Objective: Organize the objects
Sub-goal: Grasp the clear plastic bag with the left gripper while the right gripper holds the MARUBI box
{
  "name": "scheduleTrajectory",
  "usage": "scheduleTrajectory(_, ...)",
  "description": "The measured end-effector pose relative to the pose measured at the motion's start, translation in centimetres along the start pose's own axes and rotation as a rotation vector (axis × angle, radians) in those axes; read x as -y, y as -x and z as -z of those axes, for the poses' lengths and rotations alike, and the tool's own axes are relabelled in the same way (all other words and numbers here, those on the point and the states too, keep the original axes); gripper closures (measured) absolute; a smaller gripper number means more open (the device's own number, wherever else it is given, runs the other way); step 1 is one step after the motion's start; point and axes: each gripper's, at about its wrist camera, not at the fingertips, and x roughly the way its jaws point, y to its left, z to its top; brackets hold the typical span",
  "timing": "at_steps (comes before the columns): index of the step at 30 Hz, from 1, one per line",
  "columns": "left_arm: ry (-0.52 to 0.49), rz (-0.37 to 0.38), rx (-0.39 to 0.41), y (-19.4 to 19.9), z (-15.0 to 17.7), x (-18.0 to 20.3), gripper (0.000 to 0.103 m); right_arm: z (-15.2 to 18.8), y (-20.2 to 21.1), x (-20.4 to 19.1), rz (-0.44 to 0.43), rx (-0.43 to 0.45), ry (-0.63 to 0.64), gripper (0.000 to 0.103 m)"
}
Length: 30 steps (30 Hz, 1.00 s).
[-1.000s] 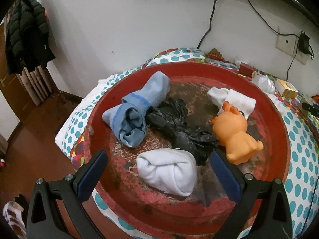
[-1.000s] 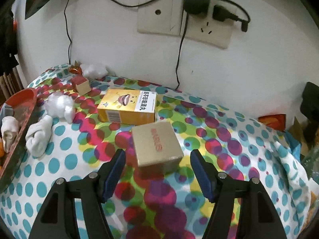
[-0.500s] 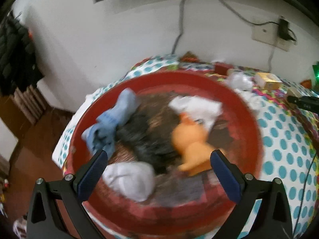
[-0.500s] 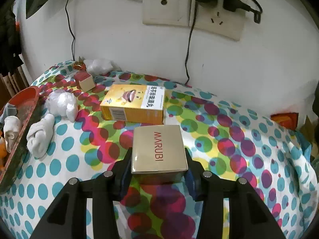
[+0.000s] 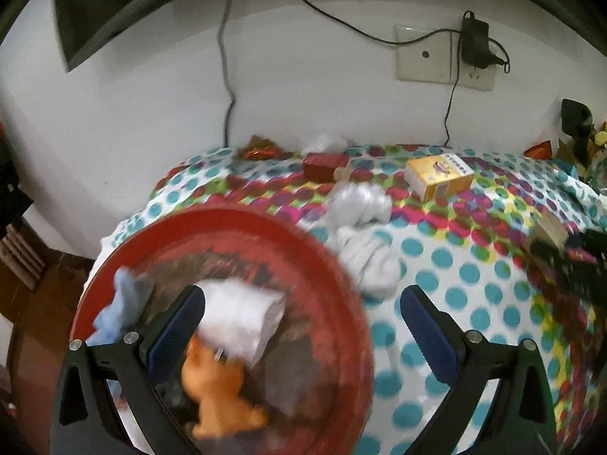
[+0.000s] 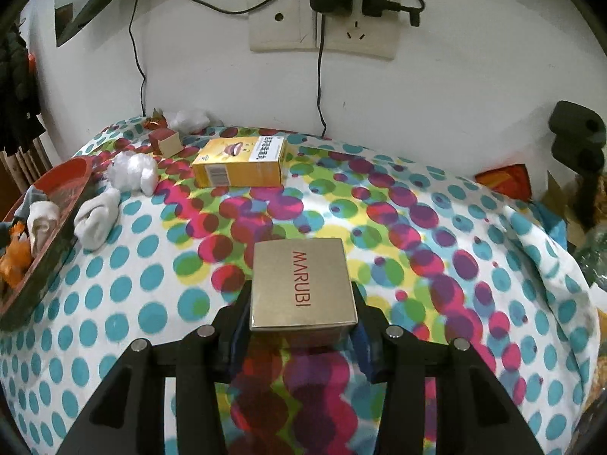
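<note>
My right gripper (image 6: 301, 335) is shut on a gold box marked MARUBI (image 6: 301, 288), held just above the dotted cloth. My left gripper (image 5: 301, 322) is open and empty above the right rim of a red tray (image 5: 341, 265). The tray holds an orange toy (image 5: 220, 390), a white sock roll (image 5: 242, 318) and a blue sock (image 5: 121, 303). A white sock (image 5: 370, 258) lies on the cloth just right of the tray; it also shows in the right wrist view (image 6: 96, 216). A yellow box (image 6: 239, 167) lies near the wall.
A white wad (image 6: 132, 170) and a small red box (image 6: 165, 140) lie at the back left. Wall sockets with cables (image 6: 322, 19) hang above the table. Clutter and a black stand (image 6: 576, 144) sit at the right edge. The red tray's edge (image 6: 49, 197) is at the left.
My right gripper closed on the gold box and lifted it slightly. My left gripper swung right, from over the tray's middle toward its right rim and the loose white sock.
</note>
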Motion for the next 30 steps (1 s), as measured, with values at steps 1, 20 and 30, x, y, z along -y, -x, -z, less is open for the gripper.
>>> scheduleTrajectory(1, -0.008, 0.012, -0.009, -0.8, -0.9, 0.3, 0.000, 0.1, 0.1, 0.1, -0.002, -0.002, -0.003, 0.057)
scheduleTrajectory(20, -0.011, 0.103, -0.243, -13.5, -7.2, 3.1, 0.000, 0.2, -0.4, -0.1, 0.003, -0.038, -0.004, 0.056)
scheduleTrajectory(30, 0.070, 0.164, -0.276, -14.7, -7.6, 2.7, 0.044, 0.2, -0.7, 0.2, 0.000, -0.042, -0.011, 0.057)
